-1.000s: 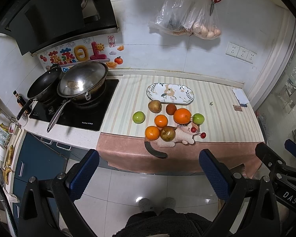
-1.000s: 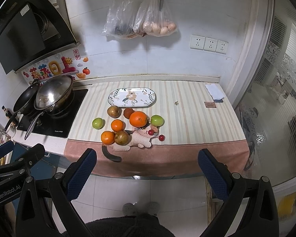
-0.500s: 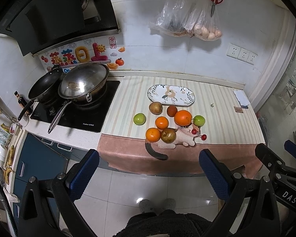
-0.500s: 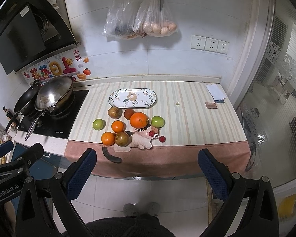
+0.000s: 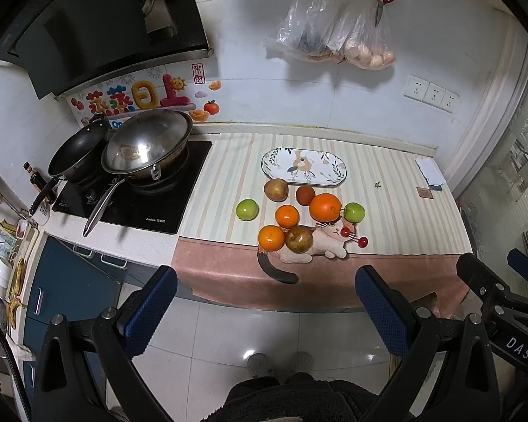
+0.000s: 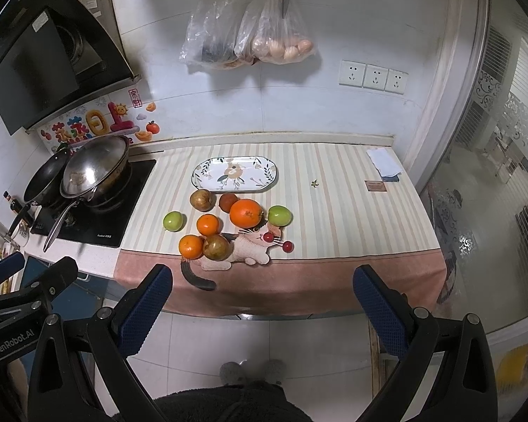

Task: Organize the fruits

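Both grippers hang back from the counter over the tiled floor, the left gripper (image 5: 265,307) and the right gripper (image 6: 262,306) each with its blue-padded fingers spread wide and holding nothing. The fruit sits in a loose cluster on the striped cloth (image 6: 345,197), toward its front edge and just in front of the oval patterned plate (image 6: 264,180), which is empty. The biggest piece is a bright orange (image 6: 247,212) in the middle. Two smaller oranges lie to its left, one (image 6: 207,224) just behind the other (image 6: 190,246). Two green round fruits frame the group, one on the left (image 6: 173,221) and one on the right (image 6: 280,215). Two brownish round fruits, one near the plate (image 6: 201,199) and one at the front (image 6: 216,247), and a small dark red one (image 6: 227,202) complete it. The front brown fruit touches the front small orange and rests on a cat picture (image 6: 248,248) on the cloth. Two pans (image 6: 95,167) stand on the stove at the left.
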Motion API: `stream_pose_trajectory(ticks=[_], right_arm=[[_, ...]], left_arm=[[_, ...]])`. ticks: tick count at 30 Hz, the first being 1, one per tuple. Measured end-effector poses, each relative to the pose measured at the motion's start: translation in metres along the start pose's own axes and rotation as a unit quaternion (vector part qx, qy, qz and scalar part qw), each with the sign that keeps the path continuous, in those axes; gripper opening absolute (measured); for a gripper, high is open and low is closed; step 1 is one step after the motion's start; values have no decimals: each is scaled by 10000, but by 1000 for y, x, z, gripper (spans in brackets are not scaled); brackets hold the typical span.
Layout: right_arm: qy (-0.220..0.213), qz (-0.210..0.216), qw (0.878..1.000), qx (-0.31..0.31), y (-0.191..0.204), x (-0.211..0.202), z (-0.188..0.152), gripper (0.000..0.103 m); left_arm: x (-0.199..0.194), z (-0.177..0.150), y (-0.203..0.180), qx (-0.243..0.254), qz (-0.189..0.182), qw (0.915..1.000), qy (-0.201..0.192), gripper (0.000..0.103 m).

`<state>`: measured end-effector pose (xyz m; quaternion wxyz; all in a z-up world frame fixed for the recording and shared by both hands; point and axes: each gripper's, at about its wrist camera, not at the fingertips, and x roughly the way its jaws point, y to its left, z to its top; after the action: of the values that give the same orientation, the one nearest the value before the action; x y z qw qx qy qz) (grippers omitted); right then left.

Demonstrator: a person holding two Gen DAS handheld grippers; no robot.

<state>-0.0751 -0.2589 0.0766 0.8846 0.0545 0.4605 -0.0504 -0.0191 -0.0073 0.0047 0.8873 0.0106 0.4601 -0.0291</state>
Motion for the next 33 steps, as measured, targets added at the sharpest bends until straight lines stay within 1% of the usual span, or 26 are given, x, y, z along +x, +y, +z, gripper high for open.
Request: stream_pose_trajectory(ticks=[6, 9, 12, 14, 19, 24, 26, 30, 32, 33], right_arm=[[12, 23, 9998, 215, -8, 17, 5, 103], [33, 86, 9991, 422, -9, 34, 5, 103], [148, 104, 9982, 570, -7, 58, 1, 103], [311, 157, 9971, 679, -5, 80, -2, 103], [568, 50, 9952, 795, -1, 131, -8, 103], [877, 68, 9913, 980, -5, 187, -5, 103], [1053, 190, 9881, 1102, -9, 215, -1, 103], [1319, 422, 9826, 1237, -8, 267, 15, 103], [1504, 533, 9788, 1281, -6, 305, 26, 103], [1569, 580, 9773, 1299, -5, 315, 30, 103]], left_arm=[[23, 4, 6, -44, -61, 10000, 19, 103], [43, 8, 12, -44, 29, 10000, 11, 103], [69, 16, 23, -35, 159, 9999, 58, 103], [90, 20, 34, -46, 134, 9998, 138, 103], [145, 30, 55, -118, 107, 9981, 602, 103], [204, 39, 66, -209, 62, 9930, 1161, 103], [229, 45, 69, -249, 58, 9902, 1375, 103], [272, 56, 74, -440, 99, 9848, 1675, 103], [297, 62, 75, -525, 90, 9812, 1858, 103], [310, 66, 74, -559, 108, 9792, 1948, 103]])
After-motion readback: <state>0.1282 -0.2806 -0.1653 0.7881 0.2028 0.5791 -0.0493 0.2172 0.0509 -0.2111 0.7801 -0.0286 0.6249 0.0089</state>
